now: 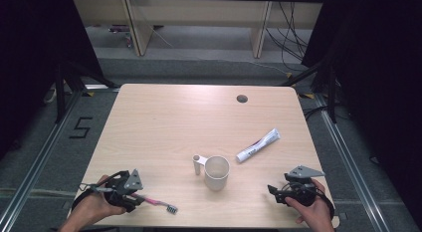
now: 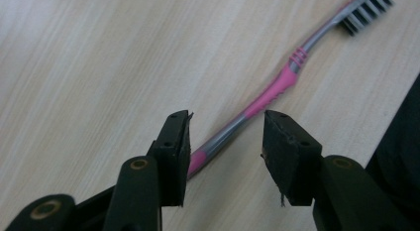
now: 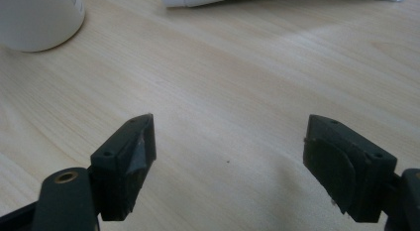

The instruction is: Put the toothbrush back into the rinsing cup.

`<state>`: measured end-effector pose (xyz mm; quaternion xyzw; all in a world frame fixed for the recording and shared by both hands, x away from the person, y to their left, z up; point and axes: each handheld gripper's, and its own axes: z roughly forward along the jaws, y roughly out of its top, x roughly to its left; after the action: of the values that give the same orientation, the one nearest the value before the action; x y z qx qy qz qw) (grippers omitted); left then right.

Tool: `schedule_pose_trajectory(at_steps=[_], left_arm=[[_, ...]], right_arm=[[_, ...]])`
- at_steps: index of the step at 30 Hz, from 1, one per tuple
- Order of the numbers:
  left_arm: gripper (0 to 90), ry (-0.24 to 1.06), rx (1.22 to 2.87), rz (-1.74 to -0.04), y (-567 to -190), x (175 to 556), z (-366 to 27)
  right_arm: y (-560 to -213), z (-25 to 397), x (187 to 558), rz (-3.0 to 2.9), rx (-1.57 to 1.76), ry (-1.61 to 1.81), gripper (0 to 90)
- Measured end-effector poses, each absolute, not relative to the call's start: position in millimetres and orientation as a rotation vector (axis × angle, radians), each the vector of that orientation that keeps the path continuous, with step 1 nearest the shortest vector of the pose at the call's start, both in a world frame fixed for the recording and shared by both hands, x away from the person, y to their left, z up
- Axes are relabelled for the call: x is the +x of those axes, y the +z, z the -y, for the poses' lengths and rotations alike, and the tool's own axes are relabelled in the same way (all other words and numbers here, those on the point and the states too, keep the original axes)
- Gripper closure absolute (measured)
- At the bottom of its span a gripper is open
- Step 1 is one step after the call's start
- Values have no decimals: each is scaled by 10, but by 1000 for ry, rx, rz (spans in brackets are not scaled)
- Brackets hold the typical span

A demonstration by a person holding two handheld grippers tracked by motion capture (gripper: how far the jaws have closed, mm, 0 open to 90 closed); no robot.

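Item 1, left gripper [image 1: 130, 198]: near-left corner of the table [image 1: 164, 112], held low in the person's left hand [image 1: 94, 207]. Jaws parted, straddling the rear end of the toothbrush [image 2: 267, 94] handle without clamping it; the handle lies flat on the wood, passing between the pads toward the bristle head.
Risk: the hold would fall at the very tail of the handle. If the jaws close there, the long free end may pivot or droop, and the slim, rounded handle could roll out from under one pad. A jaw tip pressed down on the table could also flick the brush aside.
Pose: forearm enters from the bottom edge, gripper tilted down and pointing right along the brush.

Item 2, toothbrush [image 1: 157, 202]: pink and grey, near front edge, head pointing right.

Item 3, cup [image 1: 217, 172]: white, upright, handle to its left, centre front; well apart from the brush.

Item 4, tube [image 1: 258, 145]: white, lying slantwise, right of the cup.

Item 5, right gripper [image 1: 272, 190]: near-right corner, in the right hand [image 1: 311, 209]. Jaws spread wide, nothing between them.
Risk: slight while idle.
Pose: low, pointing left toward the cup.
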<state>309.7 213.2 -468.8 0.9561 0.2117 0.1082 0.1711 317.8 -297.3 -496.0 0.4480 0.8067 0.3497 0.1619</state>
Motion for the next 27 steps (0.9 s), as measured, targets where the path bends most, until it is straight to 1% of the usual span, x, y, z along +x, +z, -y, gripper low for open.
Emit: schedule_pose_trajectory(at_steps=[1,4,5,12,13,14,15,17,19,23,27], left_arm=[[553,295,2733,-587,-4692,3099,-2090],[568,259,2787,-531,-4701,3116,-2005],[571,233,2802,-540,-4724,3128,-1960],[613,179,2870,-500,-4781,3178,-1886],[642,169,2864,-506,-4794,3181,-1876],[653,155,2873,-509,-4798,3186,-1865],[671,111,2877,-537,-4802,3188,-1844],[701,89,2880,-551,-4801,3192,-1834],[724,65,2893,-562,-4811,3200,-1814],[774,55,2902,-566,-4808,3229,-1794],[807,46,2904,-582,-4811,3244,-1783]], right_arm=[[-4937,2989,3168,-2297,1277,951,213],[-4946,2969,3168,-2308,1298,991,213],[-4936,2971,3158,-2303,1311,965,213],[-4941,2960,3156,-2310,1322,969,213],[-4941,2962,3156,-2312,1320,970,213],[-4940,2966,3159,-2310,1314,970,213],[-4940,2968,3160,-2310,1314,969,214],[-4944,2985,3171,-2318,1281,959,214],[-4942,2960,3157,-2317,1324,976,214],[-4955,2967,3159,-2311,1291,968,215],[-4957,2967,3162,-2319,1288,974,216]])
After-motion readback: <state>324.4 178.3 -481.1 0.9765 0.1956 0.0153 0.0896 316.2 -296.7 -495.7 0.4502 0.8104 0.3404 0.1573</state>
